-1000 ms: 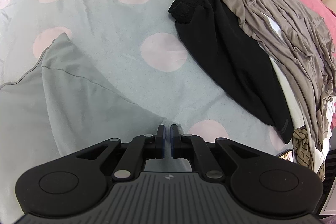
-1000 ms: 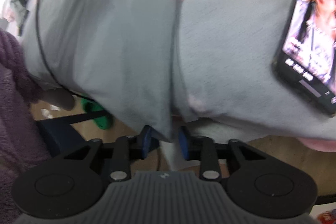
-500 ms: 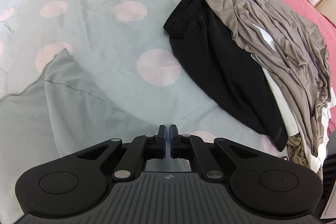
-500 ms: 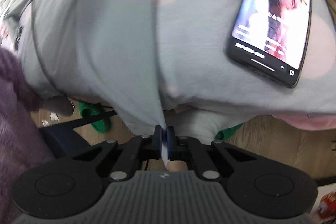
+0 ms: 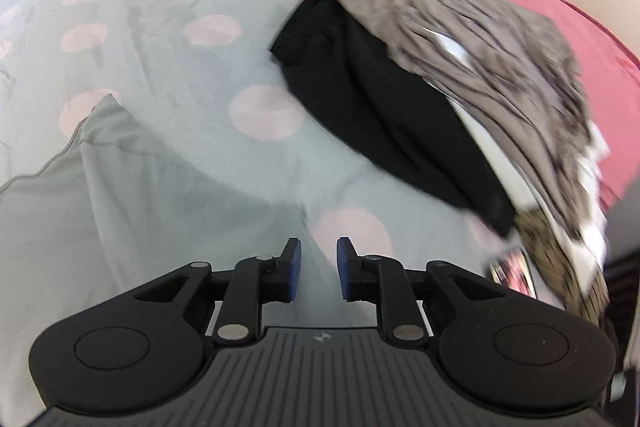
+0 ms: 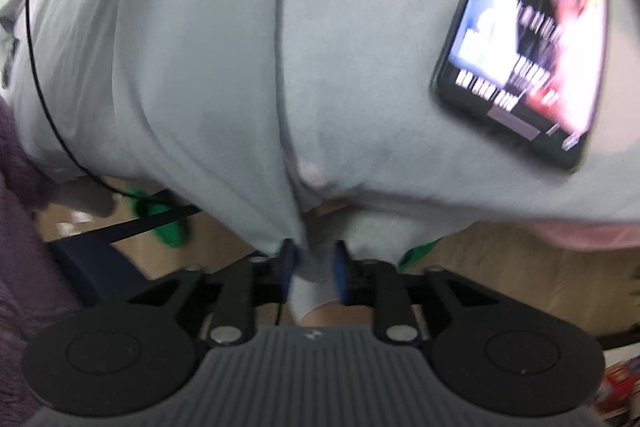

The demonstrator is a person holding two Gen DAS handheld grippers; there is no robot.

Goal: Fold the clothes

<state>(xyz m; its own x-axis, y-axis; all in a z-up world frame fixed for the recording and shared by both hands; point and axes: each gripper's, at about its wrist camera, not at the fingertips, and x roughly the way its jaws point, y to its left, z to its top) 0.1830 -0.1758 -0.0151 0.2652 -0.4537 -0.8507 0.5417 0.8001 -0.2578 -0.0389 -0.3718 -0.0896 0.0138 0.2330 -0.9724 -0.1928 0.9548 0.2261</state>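
A pale grey garment (image 5: 120, 195) lies flat on the dotted bedspread (image 5: 168, 39), to the left in the left wrist view. My left gripper (image 5: 319, 255) hovers just above the garment's near right corner; its jaws are opening and nothing is between them. In the right wrist view the same grey garment (image 6: 180, 75) drapes over the bed's edge. My right gripper (image 6: 314, 255) points down at its hanging corner; its jaws are opening, and the corner's tip hangs loosely between them, nearer the left pad.
A pile with a black garment (image 5: 380, 99) and a taupe one (image 5: 460, 39) sits to the right, pink pillows (image 5: 560, 19) behind it. A lit phone (image 6: 520, 39) lies on the bed. Below the edge: a black cable (image 6: 40, 87), a green slipper (image 6: 168, 223) and wooden floor.
Both grippers were shut on the grey garment's corners half a second ago; now both sets of jaws stand apart. The left gripper has pulled back and up from the cloth.
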